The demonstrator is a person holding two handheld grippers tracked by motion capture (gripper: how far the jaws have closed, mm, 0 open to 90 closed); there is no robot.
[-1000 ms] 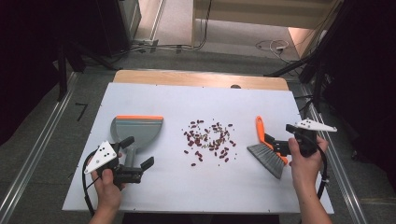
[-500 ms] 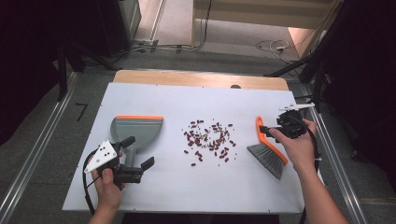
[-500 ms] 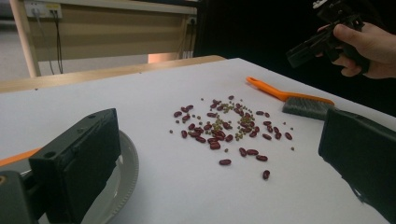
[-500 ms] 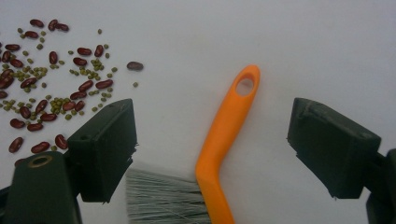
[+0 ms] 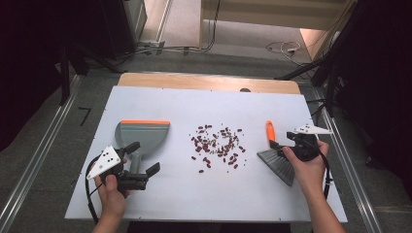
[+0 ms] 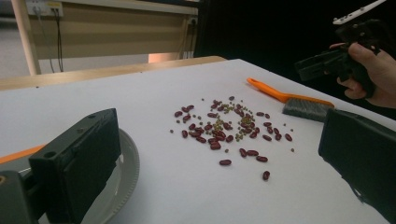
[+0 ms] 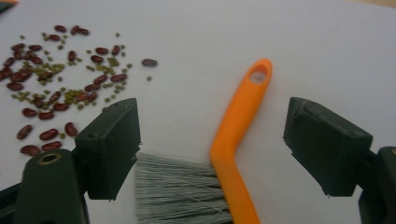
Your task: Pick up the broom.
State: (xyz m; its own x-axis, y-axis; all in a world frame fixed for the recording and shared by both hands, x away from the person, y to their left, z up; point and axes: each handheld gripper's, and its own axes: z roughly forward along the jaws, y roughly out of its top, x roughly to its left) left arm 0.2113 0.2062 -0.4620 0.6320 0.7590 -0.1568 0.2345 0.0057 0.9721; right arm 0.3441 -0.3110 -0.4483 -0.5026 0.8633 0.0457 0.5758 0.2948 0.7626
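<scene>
A pile of red beans and small green beans [image 5: 218, 145] lies in the middle of the white table. Left of it rests a grey dustpan [image 5: 143, 132] with an orange lip. My left gripper [image 5: 142, 158] is open, its jaws on either side of the dustpan's handle. In the left gripper view the beans [image 6: 224, 126] lie ahead and the dustpan [image 6: 126, 172] curves by the left jaw. A brush [image 5: 270, 132] with an orange handle and grey bristles lies right of the pile. My right gripper [image 7: 210, 144] is open, its jaws astride the brush [image 7: 238, 121] handle above the bristles.
The white table top [image 5: 218, 199] has a wooden strip [image 5: 209, 81] along its far edge. Metal rails [image 5: 34, 165] run along the floor on both sides, and cables [image 5: 282, 47] lie on the floor beyond the table.
My right gripper lifted toward the far side, then came back down and left over the brush handle. The left gripper, dustpan and beans have stayed put.
</scene>
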